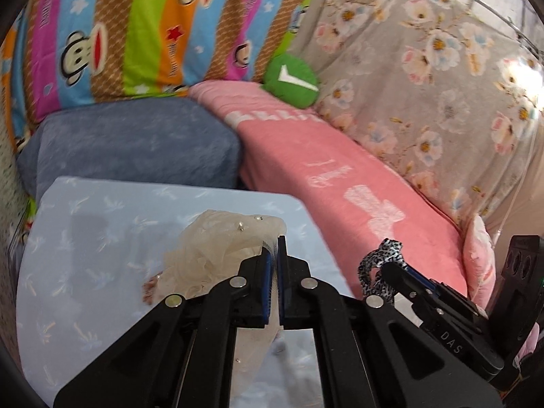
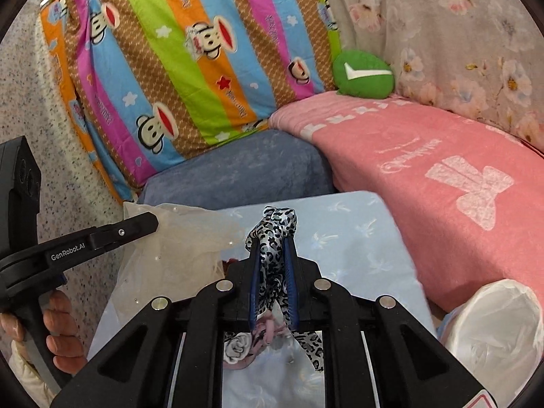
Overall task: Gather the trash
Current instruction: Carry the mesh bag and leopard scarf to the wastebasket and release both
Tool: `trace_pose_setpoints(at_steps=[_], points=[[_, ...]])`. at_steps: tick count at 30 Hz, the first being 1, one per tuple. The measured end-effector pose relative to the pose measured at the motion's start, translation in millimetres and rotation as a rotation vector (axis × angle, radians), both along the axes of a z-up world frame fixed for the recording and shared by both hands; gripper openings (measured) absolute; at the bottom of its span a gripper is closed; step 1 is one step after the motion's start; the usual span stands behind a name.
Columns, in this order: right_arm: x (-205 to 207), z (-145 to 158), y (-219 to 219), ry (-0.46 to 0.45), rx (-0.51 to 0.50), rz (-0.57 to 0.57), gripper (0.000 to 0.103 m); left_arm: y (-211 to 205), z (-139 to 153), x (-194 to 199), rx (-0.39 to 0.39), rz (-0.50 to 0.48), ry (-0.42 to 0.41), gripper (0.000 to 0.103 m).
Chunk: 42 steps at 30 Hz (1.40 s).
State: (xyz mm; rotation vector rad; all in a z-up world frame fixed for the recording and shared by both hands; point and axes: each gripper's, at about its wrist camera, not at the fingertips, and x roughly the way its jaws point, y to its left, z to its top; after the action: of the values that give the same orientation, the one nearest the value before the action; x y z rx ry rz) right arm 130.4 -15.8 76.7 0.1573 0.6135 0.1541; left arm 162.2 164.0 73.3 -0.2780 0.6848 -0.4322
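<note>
My left tongs [image 1: 273,250] pinched a cream gauzy veil [image 1: 217,255] above the pale blue board [image 1: 102,238]. My right tongs [image 2: 272,238] pinched a leopard-print scrunchie [image 2: 272,227]. Neither had reached the white-lined bin [image 2: 493,323] at right.

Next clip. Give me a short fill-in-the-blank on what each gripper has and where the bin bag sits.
1. The left gripper is shut on a cream ____ fabric.
2. The right gripper is shut on a ____-print strip.
3. In the right wrist view, the white bin bag sits at the lower ____.

Missing words: mesh; leopard; right
</note>
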Motion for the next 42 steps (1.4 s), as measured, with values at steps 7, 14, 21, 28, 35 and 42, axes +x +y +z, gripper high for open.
trace_pose_setpoints(at_steps=[7, 14, 21, 28, 35, 42], points=[[-35, 21, -70, -0.044, 0.011, -0.110, 0.012, -74, 29, -15, -0.009, -0.144, -0.059, 0.003], [-71, 17, -149, -0.037, 0.022, -0.248, 0.013, -153, 38, -35, 0.003, -0.288, -0.079, 0.003], [-102, 0, -218, -0.005, 0.046, -0.377, 0.013, -220, 28, -51, 0.030, -0.405, -0.058, 0.003], [-119, -15, -255, 0.018, 0.062, -0.444, 0.017, -264, 17, -63, 0.041, -0.491, -0.026, 0.003], [-128, -18, -271, 0.011, 0.080, -0.491, 0.030, -279, 7, -65, 0.035, -0.472, 0.011, 0.051], [-132, -17, -274, -0.001, 0.084, -0.510, 0.042, -279, 9, -65, 0.043, -0.441, -0.012, 0.066]])
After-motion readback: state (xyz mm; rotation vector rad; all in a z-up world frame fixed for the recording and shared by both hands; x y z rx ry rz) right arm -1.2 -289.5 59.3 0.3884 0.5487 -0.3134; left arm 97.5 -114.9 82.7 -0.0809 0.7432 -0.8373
